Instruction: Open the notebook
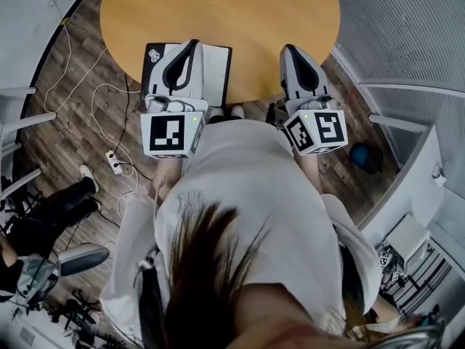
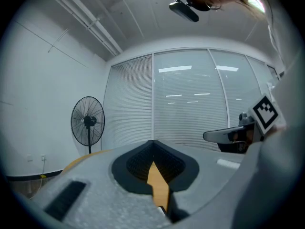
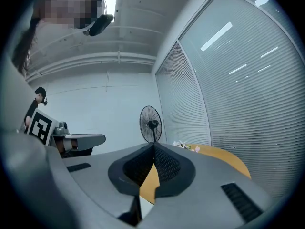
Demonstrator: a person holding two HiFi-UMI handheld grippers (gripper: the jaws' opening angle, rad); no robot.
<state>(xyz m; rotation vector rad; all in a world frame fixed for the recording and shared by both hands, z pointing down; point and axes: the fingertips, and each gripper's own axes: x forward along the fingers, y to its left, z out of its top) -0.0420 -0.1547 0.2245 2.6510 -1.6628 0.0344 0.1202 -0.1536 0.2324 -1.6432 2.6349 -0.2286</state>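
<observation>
The notebook (image 1: 216, 67) lay flat on the round wooden table (image 1: 247, 20), close to the table's near edge and towards its left side. A dark strip ran down the notebook's left edge, and the rest of its visible face was pale.

The left gripper (image 1: 192, 44) was above the notebook and covered its middle in the head view. From that steep angle I could not tell whether it rested on the notebook or only hovered above it. In the left gripper view its jaws were pressed together at the tips (image 2: 152, 142). Nothing was between them, and only a sliver of the orange tabletop (image 2: 158, 182) showed through the gap further back.

The right gripper (image 1: 290, 49) was well to the right of the notebook, over bare table near the edge. Its jaws also met at the tips (image 3: 153, 144) and held nothing.

Each gripper carried its marker cube (image 1: 172, 134) at the rear, close to the person's white shirt (image 1: 247, 195).

A standing fan (image 2: 87, 120) stood against the far wall beside a row of blinds (image 2: 186, 104). White cables (image 1: 109, 93) trailed over the wooden floor (image 1: 80, 122) left of the table.
</observation>
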